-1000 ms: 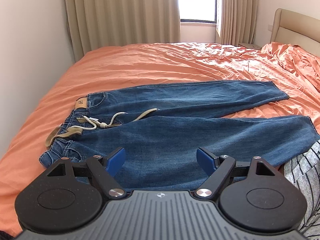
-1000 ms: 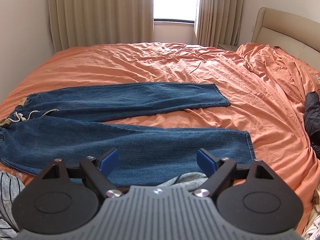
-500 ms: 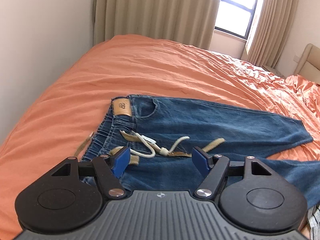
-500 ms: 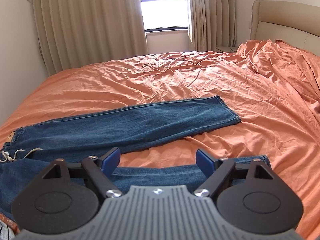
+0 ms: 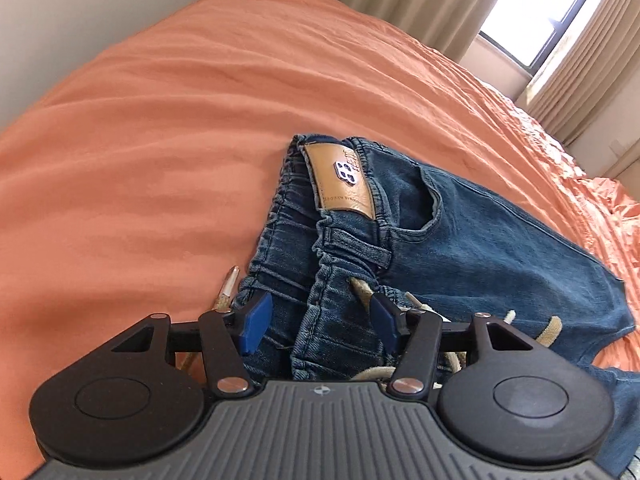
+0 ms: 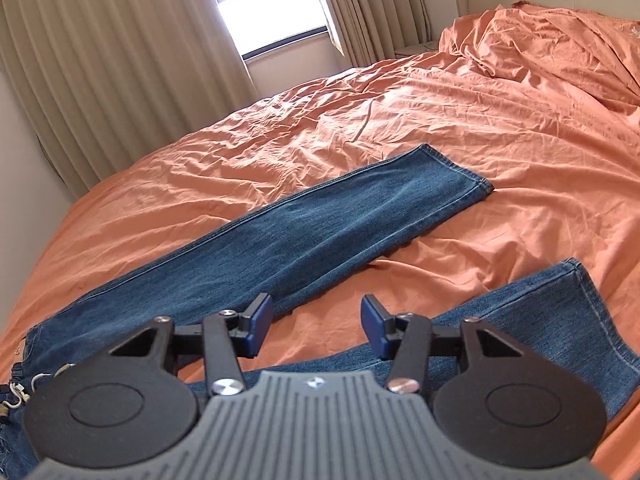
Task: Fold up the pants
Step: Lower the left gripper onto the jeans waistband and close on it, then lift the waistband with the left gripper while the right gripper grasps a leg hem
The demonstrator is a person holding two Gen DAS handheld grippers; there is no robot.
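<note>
Left hand-held gripper point(image 5: 318, 320): grey ribbed housing with a small round emblem at the front centre; two black round-lobed side plates, each with a raised disc; black linkage arms fixed with silver screws; blue pads point(image 5: 255, 323) on both fingers. Right hand-held gripper point(image 6: 316, 320): same build, same grey ribbing, black plates, silver screws and blue pads point(image 6: 258, 324).

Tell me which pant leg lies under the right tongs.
The near leg, the one whose hem sits at the lower right of the right wrist view. The far leg stretches diagonally beyond the right tongs, with orange sheet between the two legs.
</note>
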